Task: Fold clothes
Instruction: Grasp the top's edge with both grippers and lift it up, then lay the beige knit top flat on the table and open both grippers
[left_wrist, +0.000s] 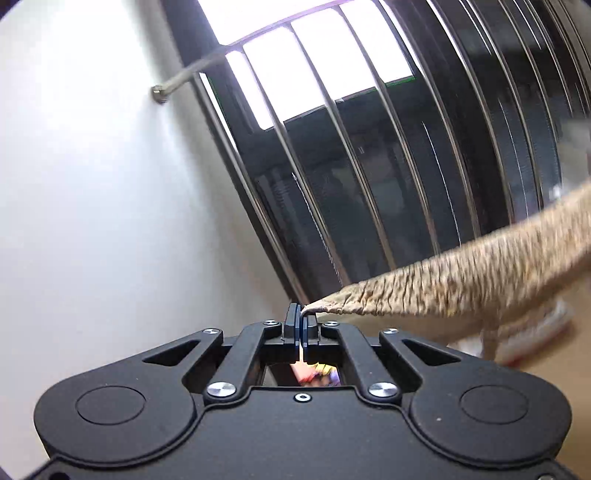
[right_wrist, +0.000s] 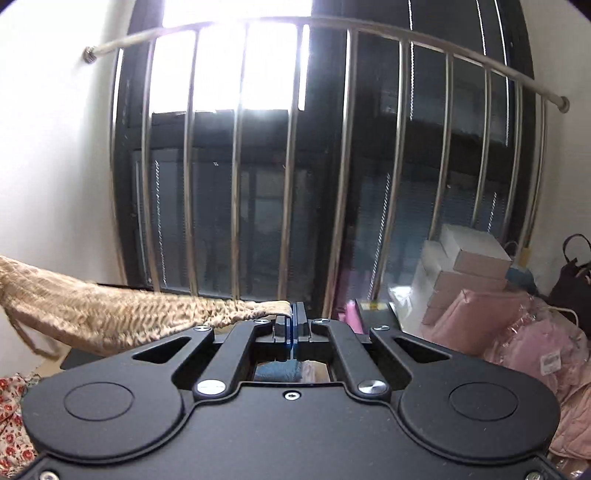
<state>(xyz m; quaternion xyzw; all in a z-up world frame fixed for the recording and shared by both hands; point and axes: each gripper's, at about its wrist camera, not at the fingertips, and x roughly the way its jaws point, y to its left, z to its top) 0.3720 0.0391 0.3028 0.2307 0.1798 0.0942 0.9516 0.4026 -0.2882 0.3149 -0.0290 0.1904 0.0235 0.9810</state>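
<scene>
Tan crinkled fabric, a garment (left_wrist: 461, 284) with a fine dark pattern, is stretched in the air between the two tools. Its long axis runs almost level, from one gripper to the other. In the left wrist view it goes from the fingertips out to the right and a little upward, getting wider toward the frame edge, where it is blurred. In the right wrist view the same garment (right_wrist: 122, 306) goes from the fingertips out to the left, and a thin cord loop (right_wrist: 29, 339) hangs from its lower edge.

The left gripper (left_wrist: 300, 314) has its jaws pressed fully together on one narrow corner of the cloth, which comes out on the right side of the pads. The right gripper (right_wrist: 293, 314) is closed in the same way on the opposite corner, and there the cloth leaves to the left side.

Behind both tools is a dark window (right_wrist: 258, 184) with vertical metal bars (right_wrist: 291, 166) and a curved rail on top, set in a white wall (left_wrist: 92, 184). Bright light comes through the upper panes. On the right, in the right wrist view, pale boxes (right_wrist: 469, 258) are stacked, with pink bags (right_wrist: 517, 332) and a dark handbag (right_wrist: 572, 273) beside them. A floral red cloth (right_wrist: 14, 406) lies at the lower left. What surface is under the garment, I cannot tell.
</scene>
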